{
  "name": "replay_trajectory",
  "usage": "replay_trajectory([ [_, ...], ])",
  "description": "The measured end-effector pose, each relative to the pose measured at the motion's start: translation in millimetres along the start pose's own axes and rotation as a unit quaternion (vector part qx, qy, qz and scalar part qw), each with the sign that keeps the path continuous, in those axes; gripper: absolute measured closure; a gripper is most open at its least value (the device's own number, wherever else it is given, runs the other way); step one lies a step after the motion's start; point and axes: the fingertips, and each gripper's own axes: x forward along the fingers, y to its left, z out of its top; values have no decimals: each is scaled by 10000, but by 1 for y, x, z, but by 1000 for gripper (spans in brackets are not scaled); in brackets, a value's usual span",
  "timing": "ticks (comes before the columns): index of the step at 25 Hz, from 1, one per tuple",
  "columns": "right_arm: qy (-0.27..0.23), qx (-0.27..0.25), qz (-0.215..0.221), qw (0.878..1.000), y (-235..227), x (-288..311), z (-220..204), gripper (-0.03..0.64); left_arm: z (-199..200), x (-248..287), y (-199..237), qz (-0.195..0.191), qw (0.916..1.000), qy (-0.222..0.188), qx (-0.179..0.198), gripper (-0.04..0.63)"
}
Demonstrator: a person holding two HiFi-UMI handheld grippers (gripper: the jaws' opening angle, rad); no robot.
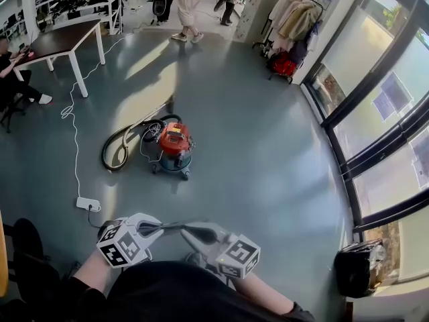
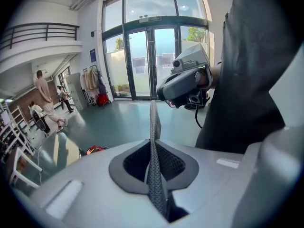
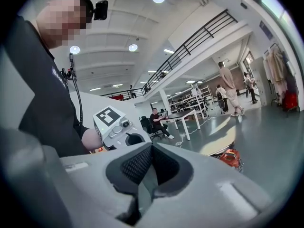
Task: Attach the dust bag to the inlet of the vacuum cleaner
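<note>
Red vacuum cleaner [image 1: 175, 146] on grey floor [image 1: 255, 146], hose [image 1: 104, 154] looped beside it

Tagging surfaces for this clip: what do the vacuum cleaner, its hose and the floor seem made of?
Vacuum cleaner: red top looks like moulded plastic, slightly glossy; lower drum too small to tell.
Hose: black, probably flexible plastic or rubber, as it lies curved.
Floor: smooth grey-blue coating, glossy, mirroring window light.

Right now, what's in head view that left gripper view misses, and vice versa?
Head view only: the hose coiled beside the vacuum cleaner, and a power strip. Left gripper view only: the balcony railing, and the left gripper's textured pads pressed together. Both: the vacuum cleaner's red top, the coat rack, the right gripper.
</note>
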Motion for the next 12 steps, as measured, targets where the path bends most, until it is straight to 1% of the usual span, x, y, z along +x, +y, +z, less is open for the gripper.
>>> replay_trajectory([
  [6, -71, -48, 77, 9999, -10, -15, 2, 624, 10, 11, -1, 75, 10000, 59, -13, 556],
  [12, -178, -25, 241, 9995, -27, -42, 4, 624, 31, 32, -7, 182, 9998, 126, -13, 556],
])
